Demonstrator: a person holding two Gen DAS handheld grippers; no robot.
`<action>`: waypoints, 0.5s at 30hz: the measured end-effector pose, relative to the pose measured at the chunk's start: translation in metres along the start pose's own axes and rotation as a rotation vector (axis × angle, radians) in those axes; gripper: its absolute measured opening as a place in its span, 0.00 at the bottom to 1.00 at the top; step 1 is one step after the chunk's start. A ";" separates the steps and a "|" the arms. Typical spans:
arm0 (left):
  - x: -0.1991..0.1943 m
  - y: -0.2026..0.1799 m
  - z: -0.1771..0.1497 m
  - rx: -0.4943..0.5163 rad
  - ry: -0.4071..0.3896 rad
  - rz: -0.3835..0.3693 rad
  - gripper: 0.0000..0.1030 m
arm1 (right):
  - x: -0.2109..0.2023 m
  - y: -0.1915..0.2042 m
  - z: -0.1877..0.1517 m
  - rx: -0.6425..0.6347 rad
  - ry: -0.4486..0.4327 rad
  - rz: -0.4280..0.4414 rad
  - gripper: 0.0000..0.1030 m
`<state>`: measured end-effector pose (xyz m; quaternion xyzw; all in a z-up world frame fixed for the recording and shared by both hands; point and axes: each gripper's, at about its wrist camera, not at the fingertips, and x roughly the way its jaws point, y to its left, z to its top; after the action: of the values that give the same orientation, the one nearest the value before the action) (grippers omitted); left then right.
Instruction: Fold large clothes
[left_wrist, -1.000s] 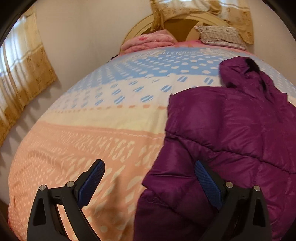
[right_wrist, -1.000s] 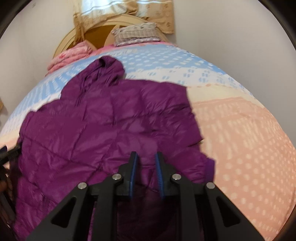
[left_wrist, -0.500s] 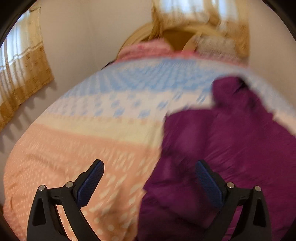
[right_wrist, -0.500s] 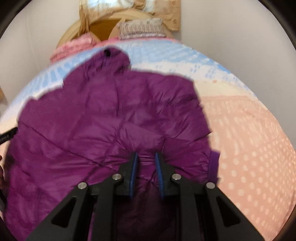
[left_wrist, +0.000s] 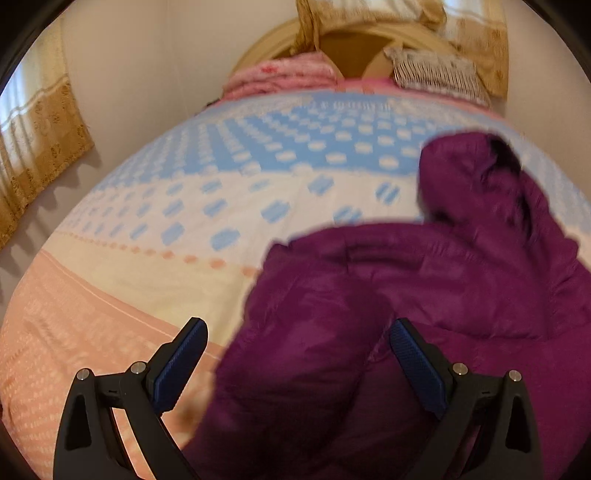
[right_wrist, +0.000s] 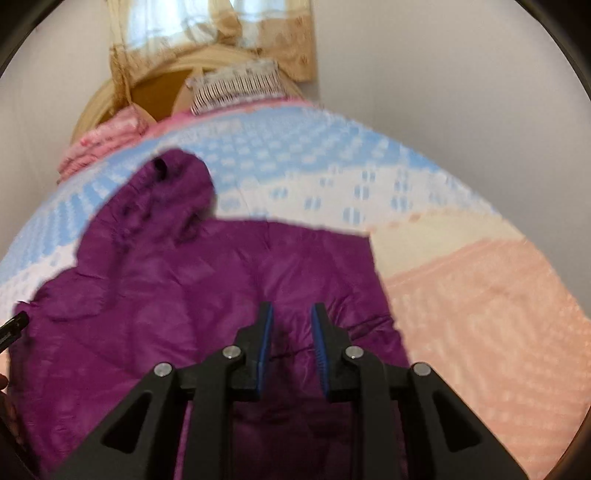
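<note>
Right gripper (right_wrist: 291, 325) is pinched narrow on a bunch of the purple puffer jacket (right_wrist: 207, 295), fabric bulging between the pads; the left gripper (left_wrist: 297, 363) is wide open, the jacket's edge lying under it, not clamped. Jacket sprawls on the bedspread (left_wrist: 155, 236), hood (left_wrist: 476, 173) toward 12 o'clock by the pillows (left_wrist: 439, 72). Looks like spreading or first-fold stage; next, left should close on that edge. Hem cut off at 6 o'clock, frames motion-blurred.

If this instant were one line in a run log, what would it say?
item: purple quilted hooded jacket spread on patterned bed cover | left gripper: open, over jacket edge | right gripper: narrow, fabric between pads, grip unclear
</note>
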<state>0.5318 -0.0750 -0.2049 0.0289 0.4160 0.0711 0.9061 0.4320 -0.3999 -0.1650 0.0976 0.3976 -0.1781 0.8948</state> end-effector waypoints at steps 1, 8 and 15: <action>0.007 -0.003 -0.004 0.006 0.015 -0.010 0.97 | 0.009 -0.002 -0.005 0.002 0.017 0.001 0.25; 0.019 0.004 -0.006 -0.055 0.063 -0.060 0.99 | 0.011 -0.003 -0.012 0.009 0.021 0.005 0.27; 0.021 0.005 -0.007 -0.066 0.067 -0.075 0.99 | 0.014 -0.003 -0.011 0.013 0.023 0.011 0.27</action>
<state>0.5391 -0.0666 -0.2243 -0.0193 0.4445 0.0515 0.8941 0.4322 -0.4028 -0.1829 0.1077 0.4063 -0.1747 0.8904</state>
